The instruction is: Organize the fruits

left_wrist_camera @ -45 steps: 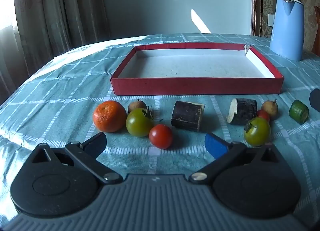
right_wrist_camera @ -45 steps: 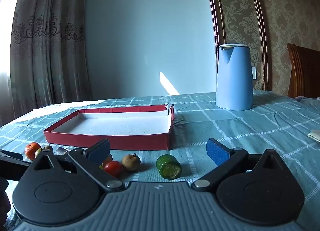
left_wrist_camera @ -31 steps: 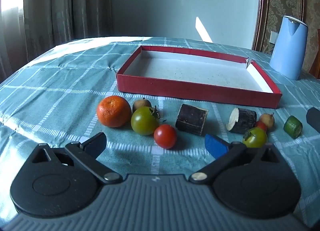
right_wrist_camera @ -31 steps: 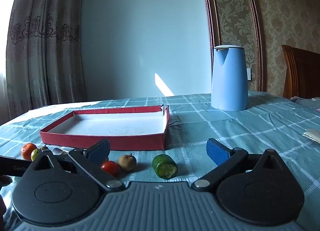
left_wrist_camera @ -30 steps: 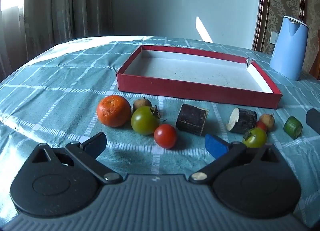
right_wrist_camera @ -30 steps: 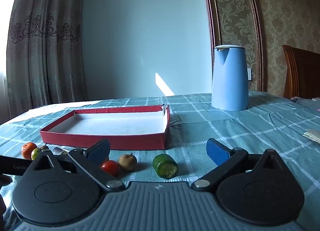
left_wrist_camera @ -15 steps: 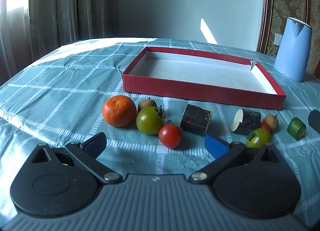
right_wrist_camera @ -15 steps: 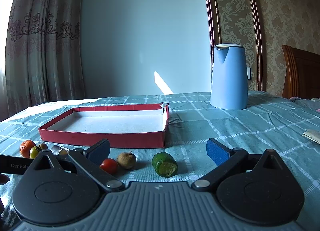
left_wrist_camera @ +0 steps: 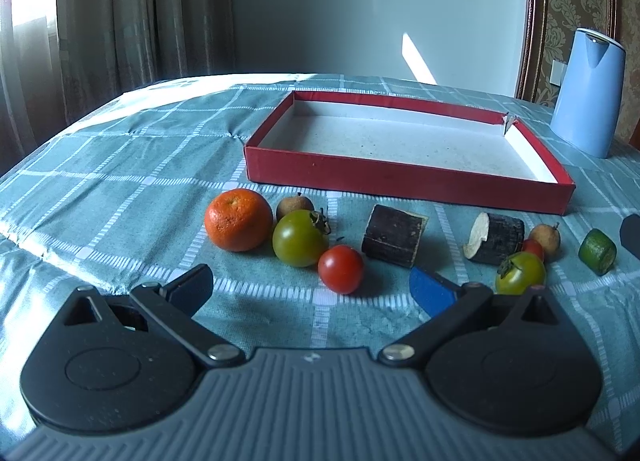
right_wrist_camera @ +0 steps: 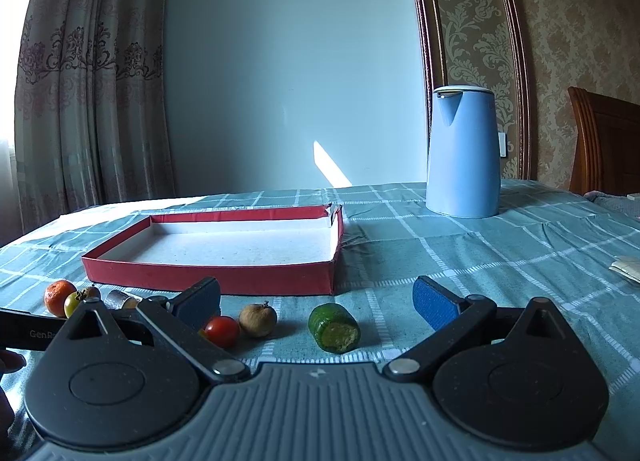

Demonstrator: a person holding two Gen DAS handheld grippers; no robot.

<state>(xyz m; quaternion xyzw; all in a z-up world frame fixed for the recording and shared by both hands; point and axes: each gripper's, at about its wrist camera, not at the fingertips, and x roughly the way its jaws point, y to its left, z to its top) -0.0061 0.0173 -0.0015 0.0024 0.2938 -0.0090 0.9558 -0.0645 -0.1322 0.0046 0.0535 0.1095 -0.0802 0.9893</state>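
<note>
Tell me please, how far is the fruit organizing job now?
Nothing looks done: the red box holds no fruit. Nothing is in hand; the left tongs and right tongs are open with nothing between them. Left: the mandarin, green tomatoes, red tomato and the other pieces lie on the tablecloth.

We see both grippers alike: left gripper and right gripper have ribbed grey bodies, black round-based linkage arms, silver pivot screws, blue finger pads, white "GenR" lettering.
</note>
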